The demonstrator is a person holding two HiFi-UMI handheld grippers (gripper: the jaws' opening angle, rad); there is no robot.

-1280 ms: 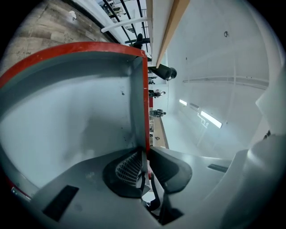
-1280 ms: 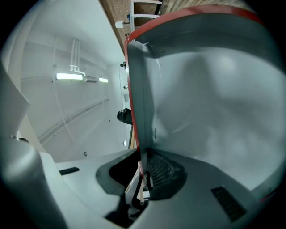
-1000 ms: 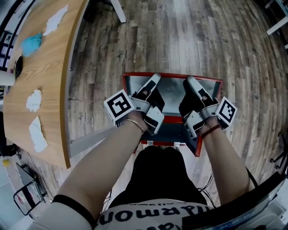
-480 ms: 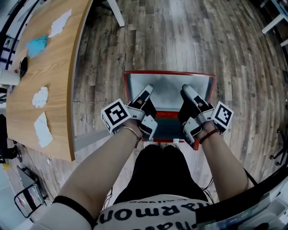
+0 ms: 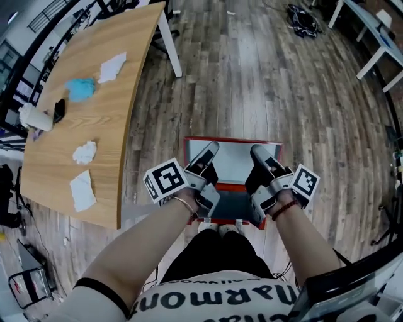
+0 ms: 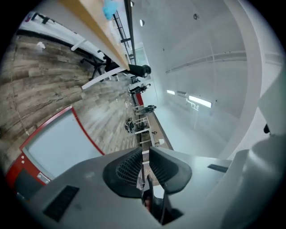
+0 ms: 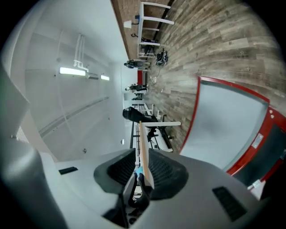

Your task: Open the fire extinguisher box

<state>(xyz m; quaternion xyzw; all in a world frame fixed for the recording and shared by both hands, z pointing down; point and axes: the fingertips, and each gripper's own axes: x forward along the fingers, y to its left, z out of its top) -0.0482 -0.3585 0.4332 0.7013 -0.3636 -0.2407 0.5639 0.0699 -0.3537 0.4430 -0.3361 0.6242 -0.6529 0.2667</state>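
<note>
Wood-plank floor [image 5: 264,82] all around, with a light wooden tabletop [image 5: 107,126] off to the left on a white leg [image 5: 170,44]. On it: a blue cloth [image 5: 80,88], a flat white paper [image 5: 113,67] just past it, a crumpled white wad [image 5: 84,152], another white sheet [image 5: 82,190] near the edge, and a small black thing [image 5: 58,109] I can't make out. Dark bundle [image 5: 302,19] on the floor up top.

Box [image 5: 233,162] red-rimmed, grey panel; table [image 5: 119,119] tan woodgrain; cloth [image 5: 80,88] blue; floor [image 5: 264,82] grey-brown
</note>
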